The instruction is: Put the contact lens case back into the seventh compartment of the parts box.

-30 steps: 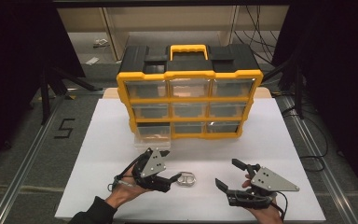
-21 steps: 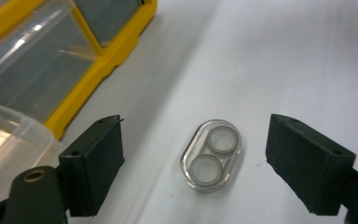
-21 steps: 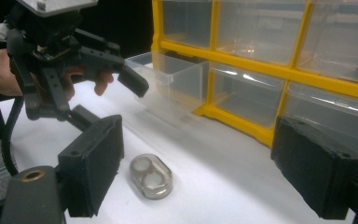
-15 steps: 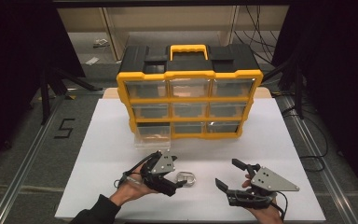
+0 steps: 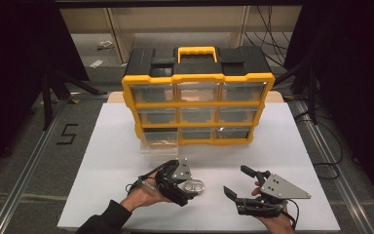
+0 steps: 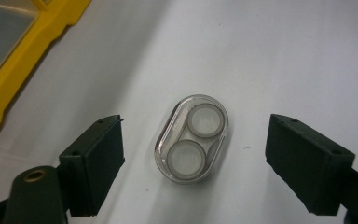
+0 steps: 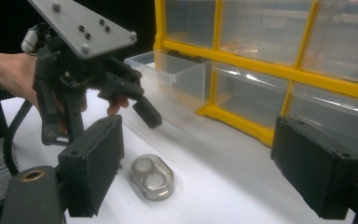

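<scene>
Yellow-framed and black-topped, the drawer cabinet (image 5: 197,95) stands at the back of our white surface (image 5: 102,161), its bottom-left drawer (image 5: 159,143) pulled out. Nearer us, our right claw (image 5: 237,181) rests released and empty, well apart to the side. Our left claw (image 5: 191,186) hovers released over the small clear oval case (image 6: 192,138), which lies flat on the surface between the jaws. To grasp well, we judge we should lower until the pads flank its long sides, keep it centred, then close gently so the slick plastic does not skid.
</scene>
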Demonstrator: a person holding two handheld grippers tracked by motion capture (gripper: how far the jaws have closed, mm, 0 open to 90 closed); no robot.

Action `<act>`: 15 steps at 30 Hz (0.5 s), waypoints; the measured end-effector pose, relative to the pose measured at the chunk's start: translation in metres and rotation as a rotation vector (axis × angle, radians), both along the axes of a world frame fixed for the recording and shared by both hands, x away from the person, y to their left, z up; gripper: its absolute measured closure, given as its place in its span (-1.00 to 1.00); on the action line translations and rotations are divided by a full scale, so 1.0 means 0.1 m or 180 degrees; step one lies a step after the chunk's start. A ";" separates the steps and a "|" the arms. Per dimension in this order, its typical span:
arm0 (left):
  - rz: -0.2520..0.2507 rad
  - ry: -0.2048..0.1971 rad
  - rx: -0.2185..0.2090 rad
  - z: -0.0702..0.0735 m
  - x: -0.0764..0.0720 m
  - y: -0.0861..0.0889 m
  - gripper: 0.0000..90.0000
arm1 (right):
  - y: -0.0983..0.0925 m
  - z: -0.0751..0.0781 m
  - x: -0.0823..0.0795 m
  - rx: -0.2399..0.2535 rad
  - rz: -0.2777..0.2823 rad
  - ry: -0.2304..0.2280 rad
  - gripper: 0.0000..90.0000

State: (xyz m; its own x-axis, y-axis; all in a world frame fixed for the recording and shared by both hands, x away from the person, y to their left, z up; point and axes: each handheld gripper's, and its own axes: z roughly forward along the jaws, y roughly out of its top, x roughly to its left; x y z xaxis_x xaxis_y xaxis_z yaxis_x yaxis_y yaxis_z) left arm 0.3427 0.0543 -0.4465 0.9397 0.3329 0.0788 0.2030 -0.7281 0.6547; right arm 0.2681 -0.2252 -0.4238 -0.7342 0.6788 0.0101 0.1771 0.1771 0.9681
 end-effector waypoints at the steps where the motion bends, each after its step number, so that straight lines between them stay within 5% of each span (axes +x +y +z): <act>1: 0.0000 0.0000 0.0000 0.00 0.00 0.00 -0.58 | 0.00 0.00 0.00 0.0000 0.0000 0.0000 -0.60; 15: -0.0200 0.0170 0.0321 -0.13 0.10 -0.17 -0.57 | 0.02 0.00 0.00 -0.0013 0.0009 -0.0013 -0.60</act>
State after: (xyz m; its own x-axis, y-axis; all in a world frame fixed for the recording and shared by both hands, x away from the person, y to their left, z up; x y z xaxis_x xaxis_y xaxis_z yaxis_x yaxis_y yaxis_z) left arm 0.3531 0.0375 -0.4593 0.9622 0.2661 0.0582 0.1875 -0.8020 0.5672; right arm 0.2679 -0.2231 -0.4238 -0.7361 0.6768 0.0045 0.1728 0.1815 0.9681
